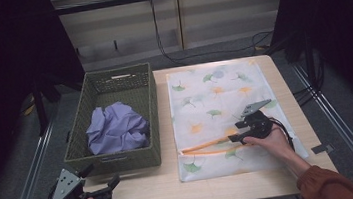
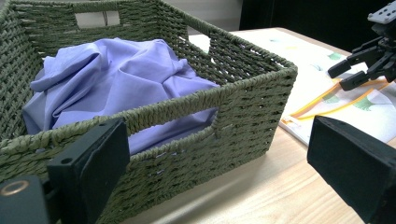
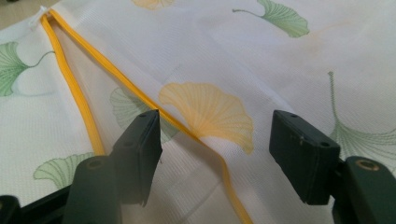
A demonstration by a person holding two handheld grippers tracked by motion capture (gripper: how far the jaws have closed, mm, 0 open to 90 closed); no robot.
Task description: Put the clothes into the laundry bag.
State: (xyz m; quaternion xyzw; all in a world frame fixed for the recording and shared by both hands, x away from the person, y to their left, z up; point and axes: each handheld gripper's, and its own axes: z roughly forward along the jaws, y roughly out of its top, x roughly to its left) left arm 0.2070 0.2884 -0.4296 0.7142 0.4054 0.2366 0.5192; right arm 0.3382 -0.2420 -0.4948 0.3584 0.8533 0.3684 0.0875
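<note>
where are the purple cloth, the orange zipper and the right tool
purple cloth [image 1: 116,128], high view, middle of the crumpled heap in the basket
orange zipper [image 3: 77,100], right gripper view, its left-hand strip
right tool [image 1: 236,131], high view, between its open jaw tips above the zipper

A light wooden table [image 1: 144,191] stands on grey floor [image 1: 219,49]; black curtains [image 1: 7,48] flank a pale slatted wall [image 1: 225,13] with trailing cables [image 1: 162,35].

High view: fixed above person's side, looks forward and down, far enough to take in whole table [image 1: 174,185]. Left gripper view: low, near table edge, faces close wicker basket [image 2: 243,93], right tool [image 2: 362,65] farther off. Right gripper view: very near, looks down along own jaws onto laundry bag [image 3: 224,42]. Shared: basket [image 1: 121,158], bag's orange zipper [image 1: 209,143] [image 2: 322,98] [image 3: 135,93].
</note>
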